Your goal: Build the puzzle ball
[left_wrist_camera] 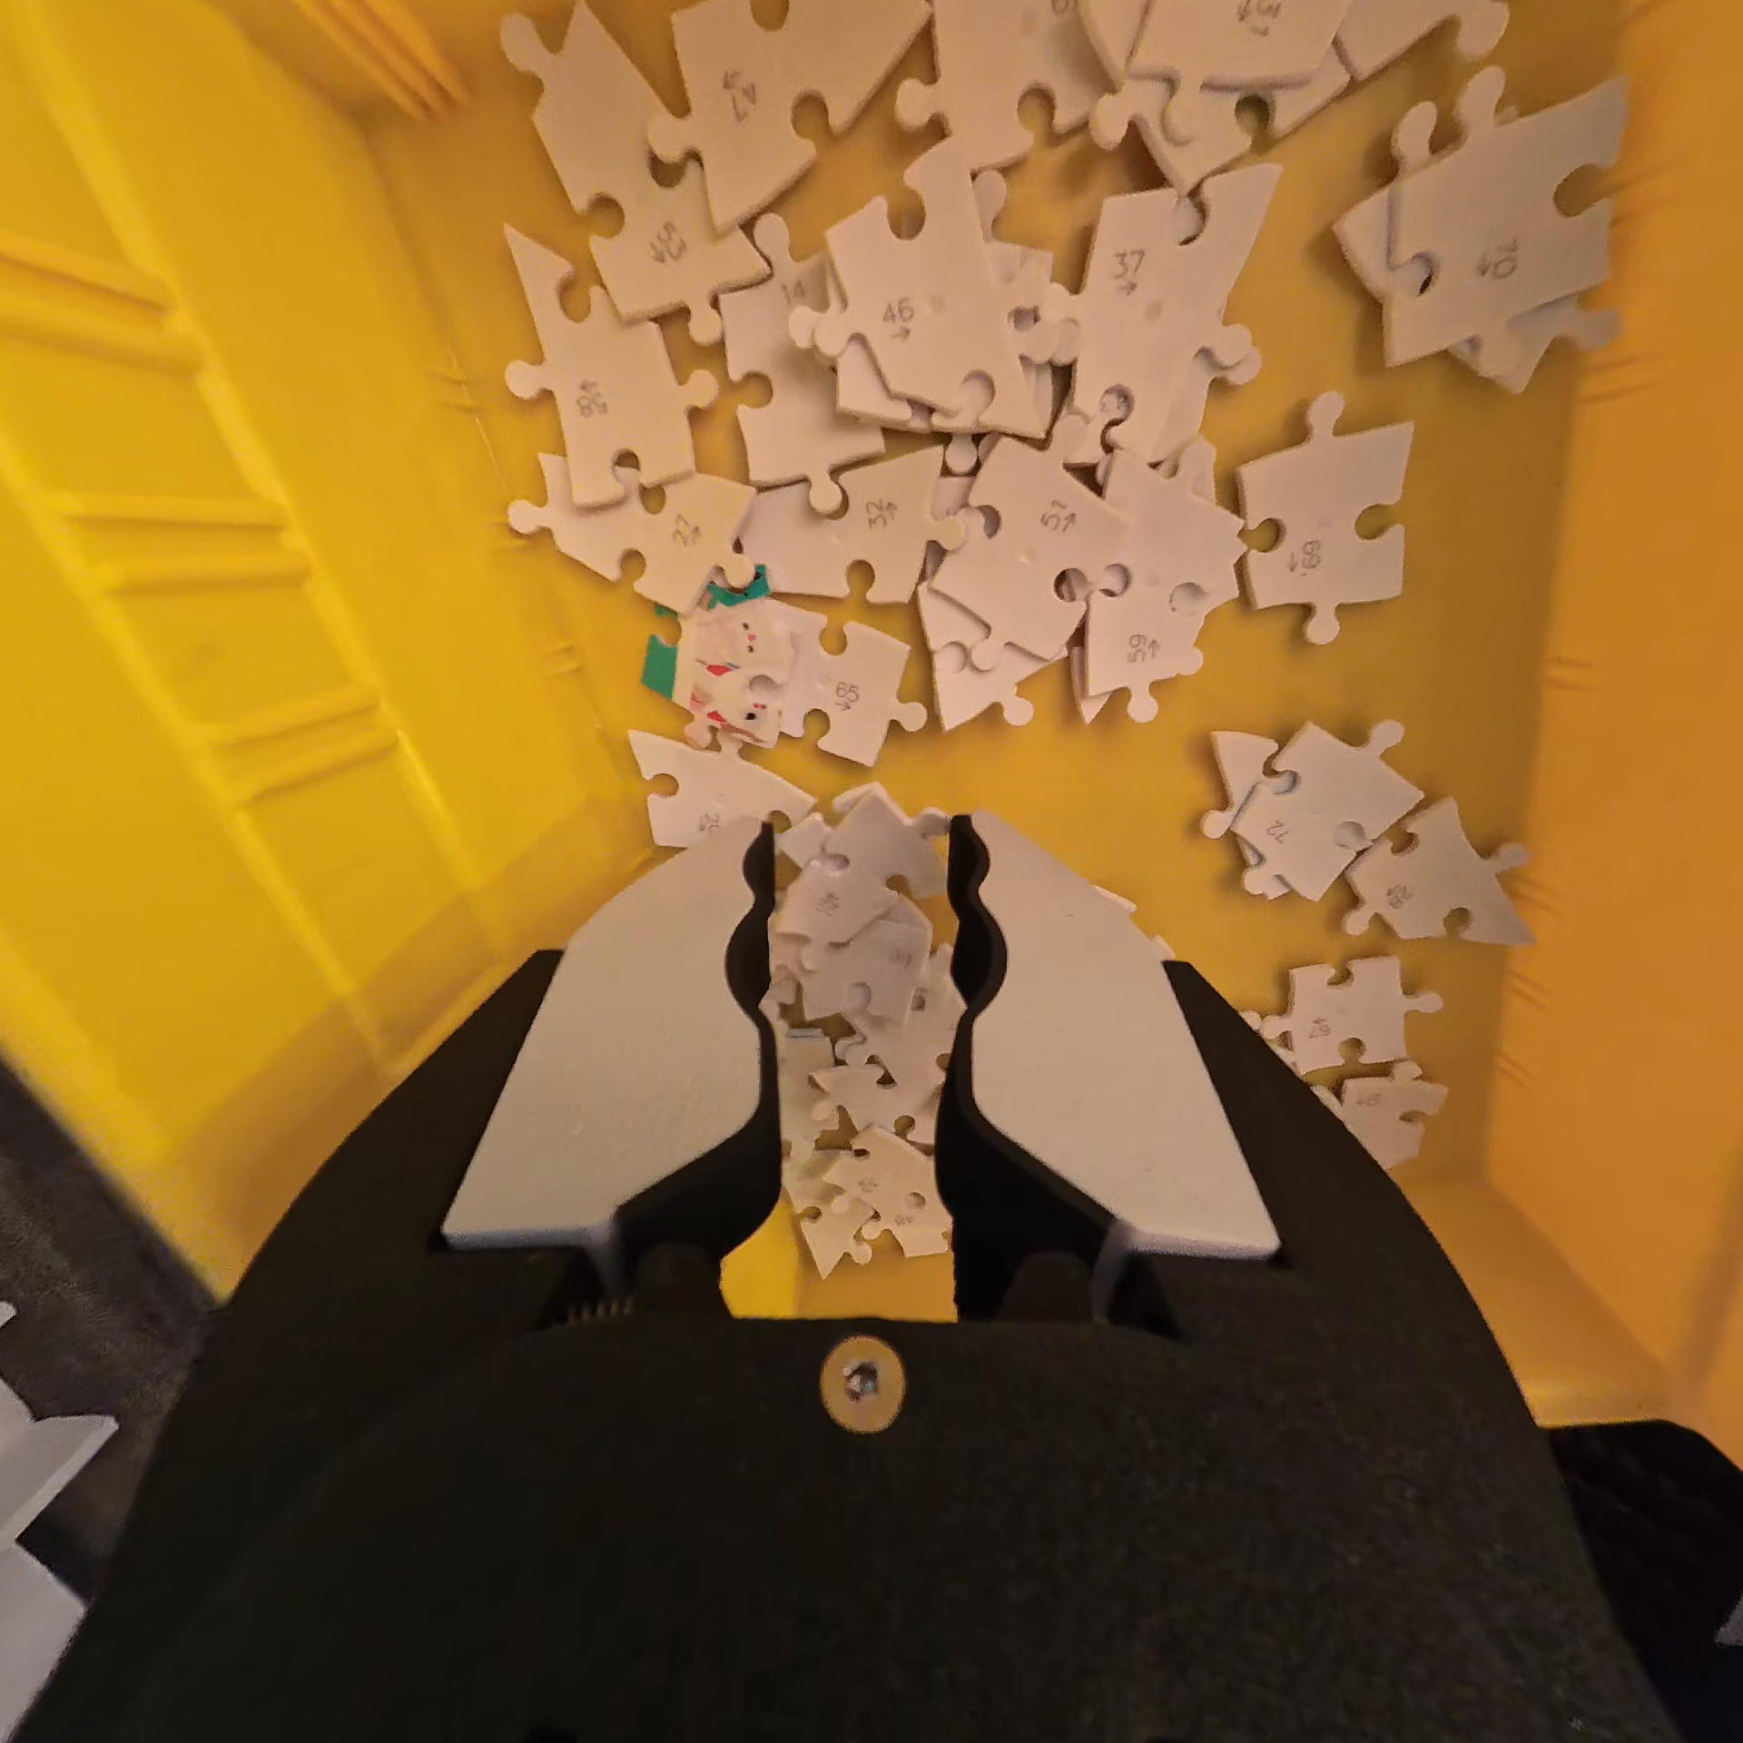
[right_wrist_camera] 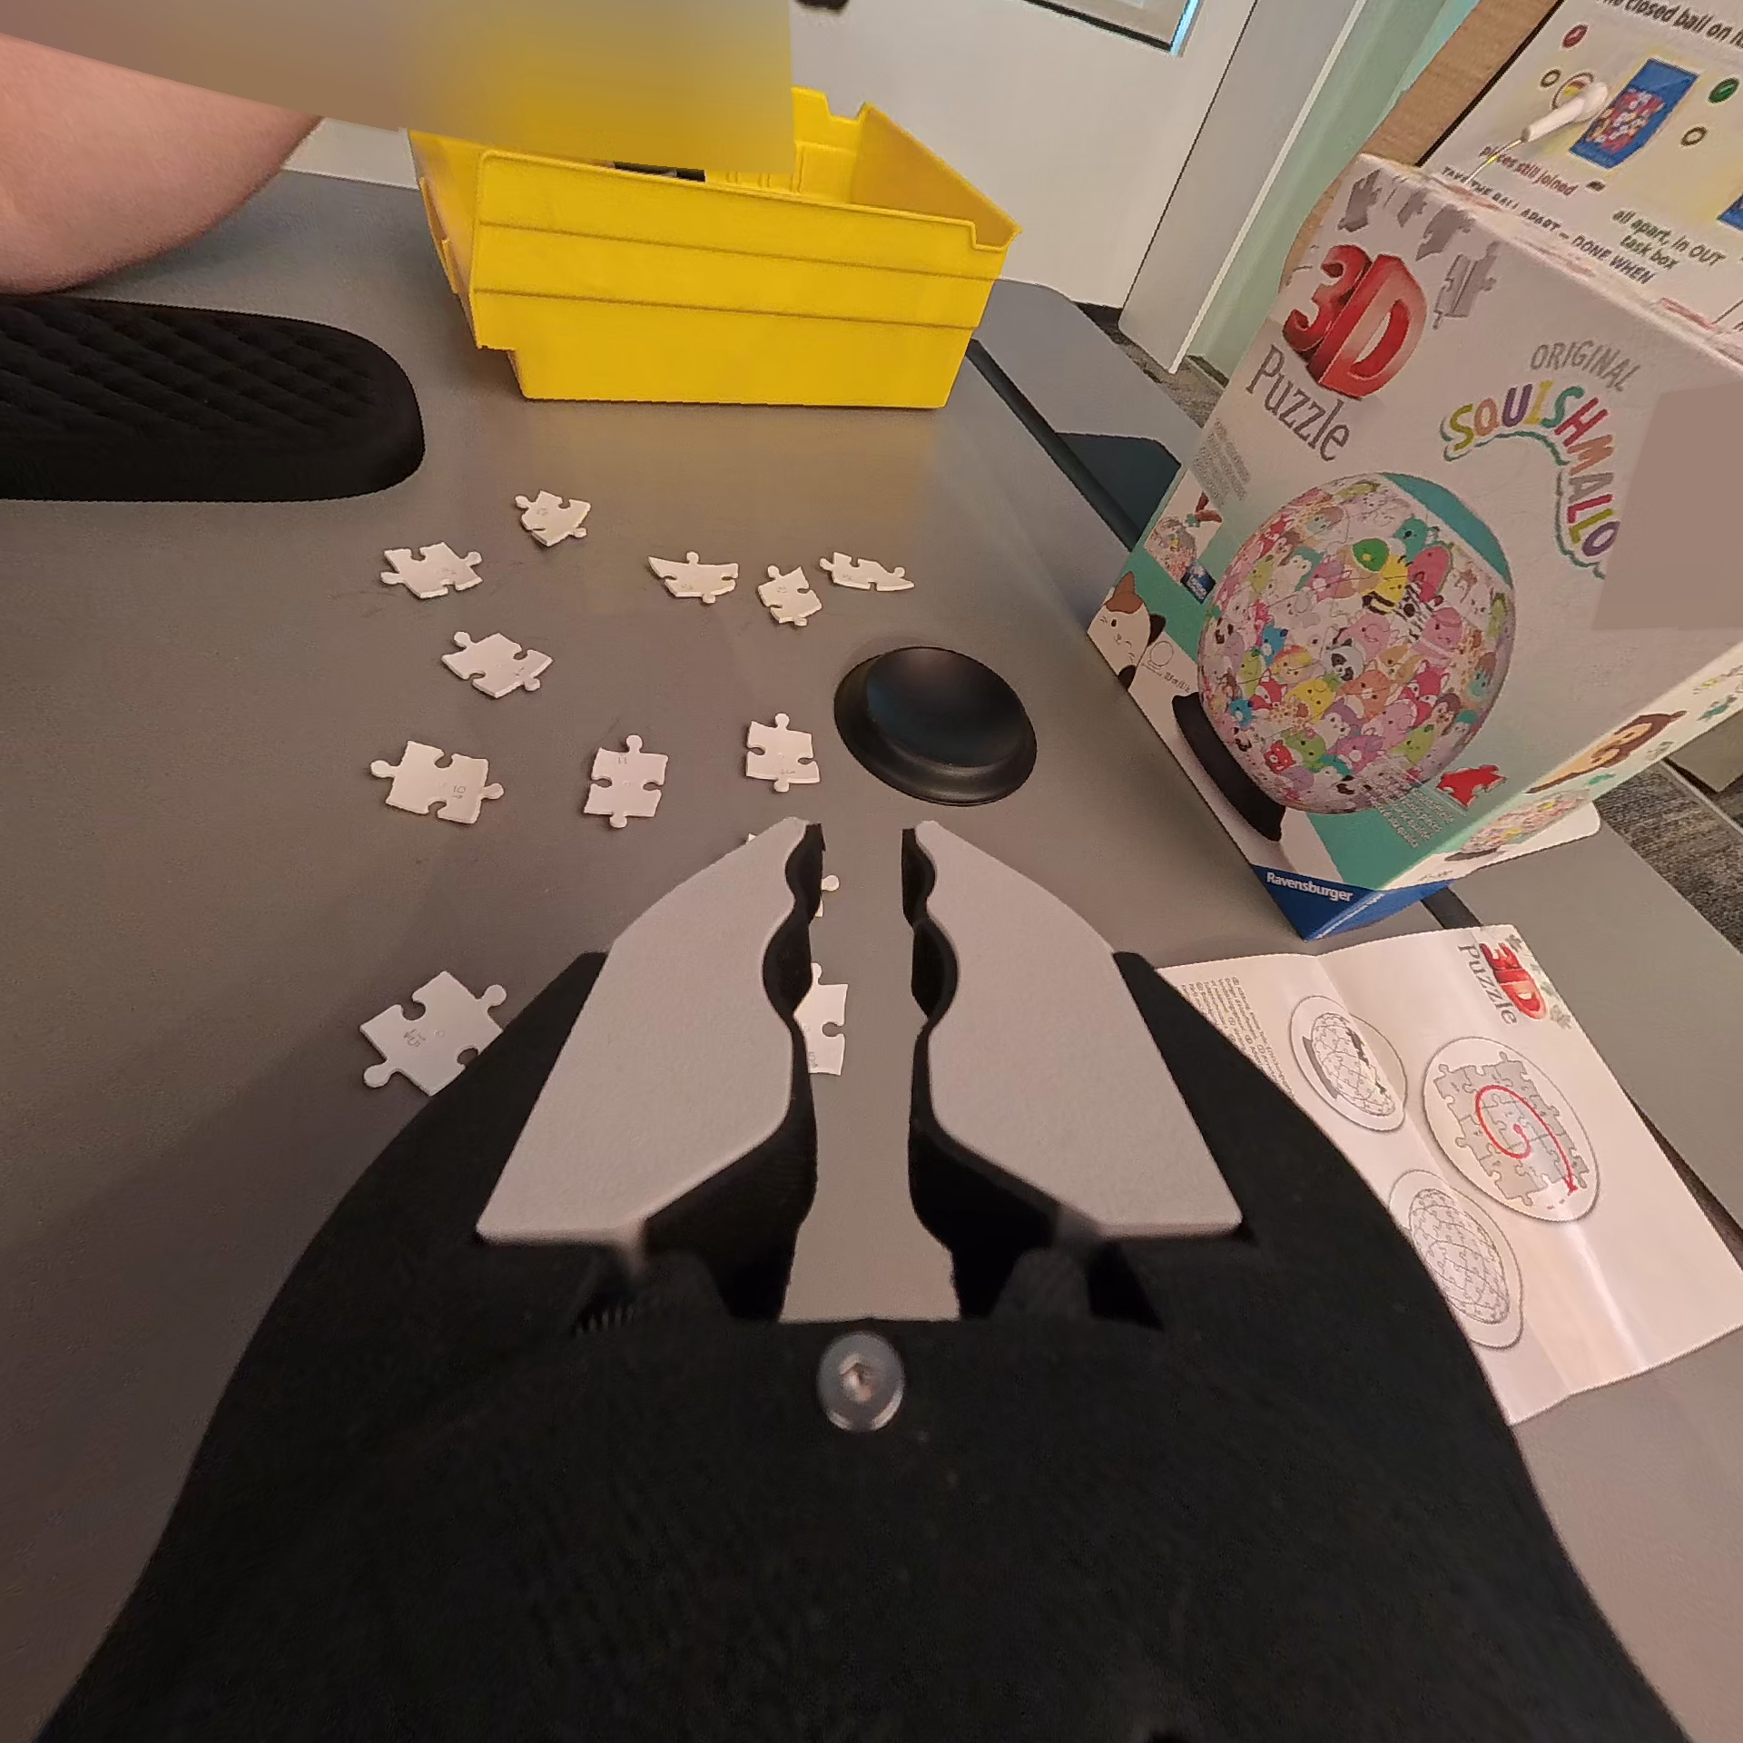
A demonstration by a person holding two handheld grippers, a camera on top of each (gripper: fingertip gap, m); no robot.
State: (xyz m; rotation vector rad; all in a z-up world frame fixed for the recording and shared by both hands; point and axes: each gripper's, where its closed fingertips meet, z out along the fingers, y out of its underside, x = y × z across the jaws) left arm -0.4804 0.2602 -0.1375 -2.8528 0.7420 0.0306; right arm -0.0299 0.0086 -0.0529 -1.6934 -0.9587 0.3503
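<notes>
In the left wrist view my left gripper (left_wrist_camera: 861, 830) is open and empty, held over the inside of a yellow bin (left_wrist_camera: 311, 660). Many white puzzle pieces (left_wrist_camera: 943, 396) lie face down in it; one shows its coloured face (left_wrist_camera: 731, 674). More pieces lie between and under the fingers. In the right wrist view my right gripper (right_wrist_camera: 860, 838) is open and empty above a grey table (right_wrist_camera: 236, 896). Several white pieces (right_wrist_camera: 622, 778) are spread on the table ahead of it. A black round stand (right_wrist_camera: 934, 726) sits just ahead and right. One piece (right_wrist_camera: 822, 1019) shows between the fingers.
The yellow bin (right_wrist_camera: 717, 283) stands at the table's far side, with a person's arm (right_wrist_camera: 113, 170) reaching toward it. A black pad (right_wrist_camera: 189, 396) lies at far left. The puzzle box (right_wrist_camera: 1434, 566) stands at right, with a folded instruction sheet (right_wrist_camera: 1471, 1132) in front of it. About 55 centimetres separates my left fingertips from my right.
</notes>
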